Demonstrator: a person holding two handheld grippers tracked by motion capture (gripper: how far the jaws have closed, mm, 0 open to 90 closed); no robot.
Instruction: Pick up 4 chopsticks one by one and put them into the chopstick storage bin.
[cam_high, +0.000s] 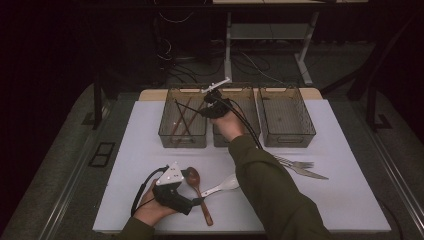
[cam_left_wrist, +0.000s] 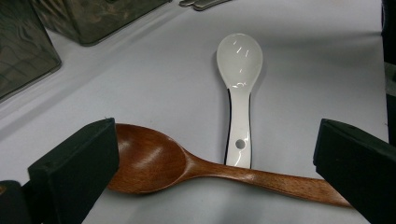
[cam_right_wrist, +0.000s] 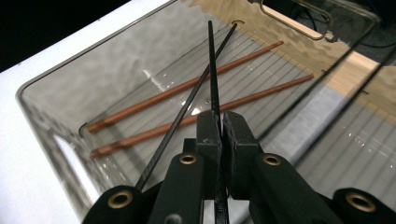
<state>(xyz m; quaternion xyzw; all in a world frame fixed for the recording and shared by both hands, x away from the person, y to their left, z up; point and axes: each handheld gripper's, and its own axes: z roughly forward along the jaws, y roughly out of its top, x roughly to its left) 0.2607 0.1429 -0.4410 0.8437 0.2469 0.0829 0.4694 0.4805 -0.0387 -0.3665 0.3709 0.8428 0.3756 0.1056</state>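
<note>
My right gripper (cam_right_wrist: 221, 119) is shut on a thin black chopstick (cam_right_wrist: 212, 70), held above the left clear bin (cam_right_wrist: 46, 121). A second black chopstick (cam_right_wrist: 187, 109) slants past its left jaw; whether that one is also clamped I cannot tell. Two brown chopsticks (cam_right_wrist: 187, 86) lie on the bin's floor. In the high view the right gripper (cam_high: 206, 111) hovers at the left bin's (cam_high: 165, 117) right rim. My left gripper (cam_left_wrist: 215, 140) stands open near the table's front, its jaws on either side of a wooden spoon (cam_left_wrist: 154, 161). A white ceramic spoon (cam_left_wrist: 239, 60) lies just beyond, its handle end touching the wooden handle.
Two more clear bins (cam_high: 286, 117) stand in a row to the right of the first at the back of the white table (cam_high: 350, 200). A metal fork and knife (cam_high: 300, 167) lie right of my right forearm. Cables and desk legs occupy the dark floor behind.
</note>
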